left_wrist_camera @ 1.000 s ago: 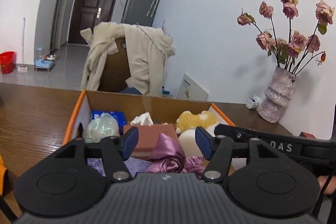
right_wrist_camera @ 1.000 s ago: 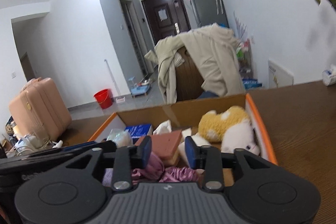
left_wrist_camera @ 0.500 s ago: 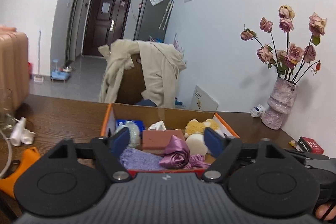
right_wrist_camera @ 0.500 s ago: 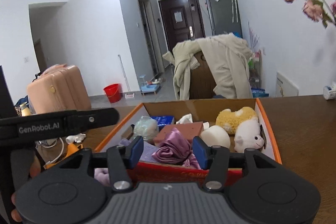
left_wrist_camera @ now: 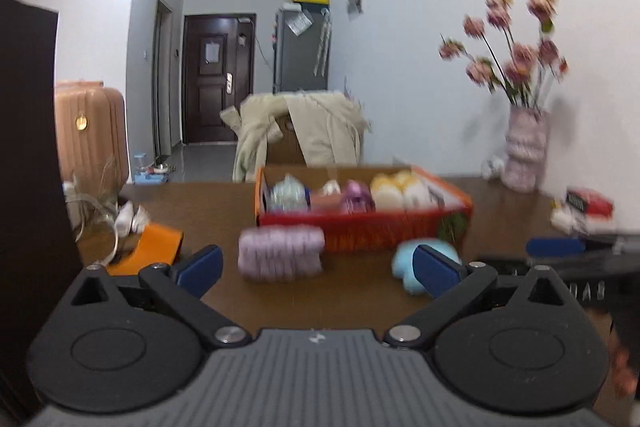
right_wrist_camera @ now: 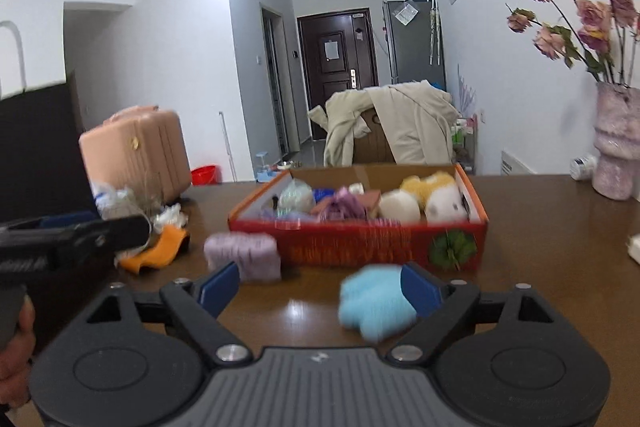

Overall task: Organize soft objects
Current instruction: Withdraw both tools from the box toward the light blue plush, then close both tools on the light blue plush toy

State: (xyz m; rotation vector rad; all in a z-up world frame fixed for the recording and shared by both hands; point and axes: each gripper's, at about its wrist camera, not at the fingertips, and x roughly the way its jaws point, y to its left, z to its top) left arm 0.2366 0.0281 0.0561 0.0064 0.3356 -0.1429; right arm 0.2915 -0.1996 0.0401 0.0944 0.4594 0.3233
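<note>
Both grippers sit low over the brown table (right_wrist_camera: 540,227), and both are empty. The left gripper (left_wrist_camera: 316,269) has just been opening, jaws spread wide with nothing between them. The right gripper (right_wrist_camera: 320,285) has just been opening too, gaping, its right pad just beside the blue plush (right_wrist_camera: 374,303) but not pressing on it.

That blue plush lies closest, a little right of centre for the right gripper and just ahead of it, so the right hand looks the nearer one. Just beyond and to the left lies the lilac knit roll (left_wrist_camera: 280,253), dead ahead of the left gripper, its long axis running across the view, side to side. It rests close against the front of the orange box (right_wrist_camera: 360,247), which already holds several soft toys and cloths.

Farther back, right, stands a vase of roses (right_wrist_camera: 616,147).
</note>
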